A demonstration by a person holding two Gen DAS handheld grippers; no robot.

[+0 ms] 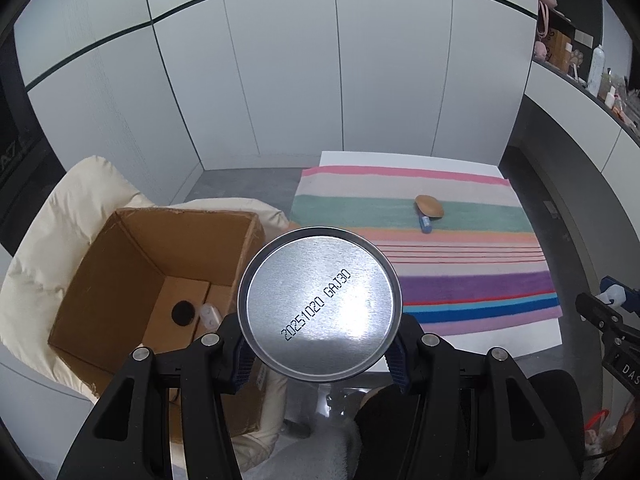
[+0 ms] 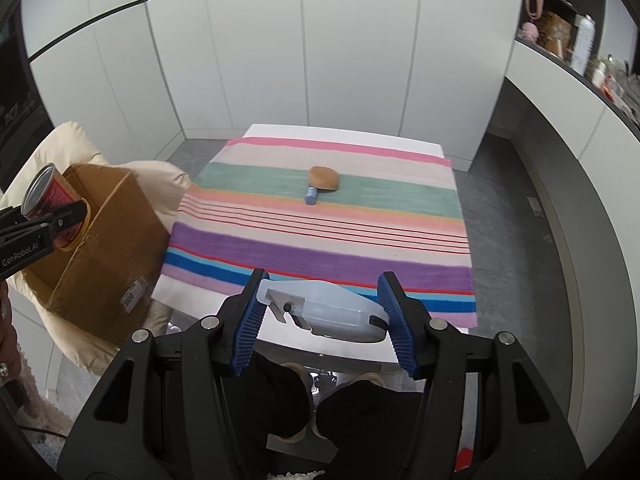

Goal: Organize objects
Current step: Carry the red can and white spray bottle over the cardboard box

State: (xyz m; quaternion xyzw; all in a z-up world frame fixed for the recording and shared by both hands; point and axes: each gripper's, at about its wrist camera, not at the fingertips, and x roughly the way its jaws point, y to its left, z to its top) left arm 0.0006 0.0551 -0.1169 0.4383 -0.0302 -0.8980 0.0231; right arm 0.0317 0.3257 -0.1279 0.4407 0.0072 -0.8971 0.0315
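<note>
My left gripper (image 1: 320, 346) is shut on a tin can (image 1: 320, 304), whose bare metal end with a printed date code faces the camera. It hangs just right of an open cardboard box (image 1: 184, 216). In the right wrist view the same can (image 2: 46, 194) shows a red label, above the box (image 2: 104, 240). My right gripper (image 2: 322, 306) is shut on a translucent plastic case (image 2: 336, 312), over the near edge of the striped cloth (image 2: 320, 236). A brown bun-shaped object (image 2: 324, 178) and a small blue bottle (image 2: 310, 196) lie together on the green stripe.
The box rests on a cream padded seat (image 1: 52, 248) left of the white table (image 1: 400, 156). Inside it are a small white item (image 1: 210, 314) and a dark hole (image 1: 184, 312). White cabinet panels stand behind. A shelf with bottles (image 2: 582, 44) runs at the right.
</note>
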